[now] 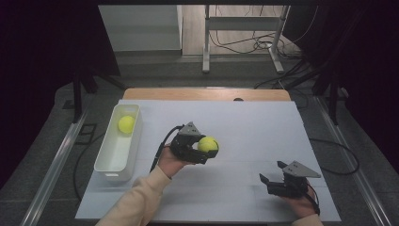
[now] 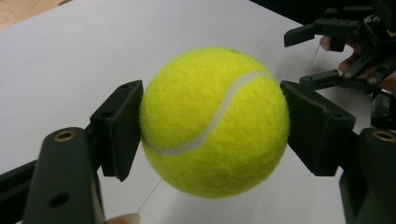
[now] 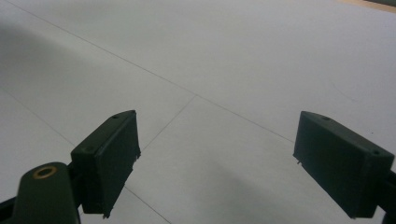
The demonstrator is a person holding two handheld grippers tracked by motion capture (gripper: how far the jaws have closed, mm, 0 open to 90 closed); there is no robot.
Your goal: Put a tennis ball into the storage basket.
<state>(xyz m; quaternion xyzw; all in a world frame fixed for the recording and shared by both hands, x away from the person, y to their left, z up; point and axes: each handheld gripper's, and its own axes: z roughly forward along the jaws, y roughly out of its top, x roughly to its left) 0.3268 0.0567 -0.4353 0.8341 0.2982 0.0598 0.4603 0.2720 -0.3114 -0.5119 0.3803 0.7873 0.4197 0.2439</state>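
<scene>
Nearest to us, at about five o'clock on the white table (image 1: 244,117), we see the right gripper (image 1: 273,174) resting low with its jaws standing wide apart and only bare tabletop between them. Farther in, near the table's centre, the left gripper (image 1: 207,147) is clamped on a tennis ball (image 1: 207,143), its pads pressing both sides and holding it above the surface. Farther off at nine o'clock, a second tennis ball (image 1: 126,124) lies in the far end of the white bin (image 1: 109,162).
</scene>
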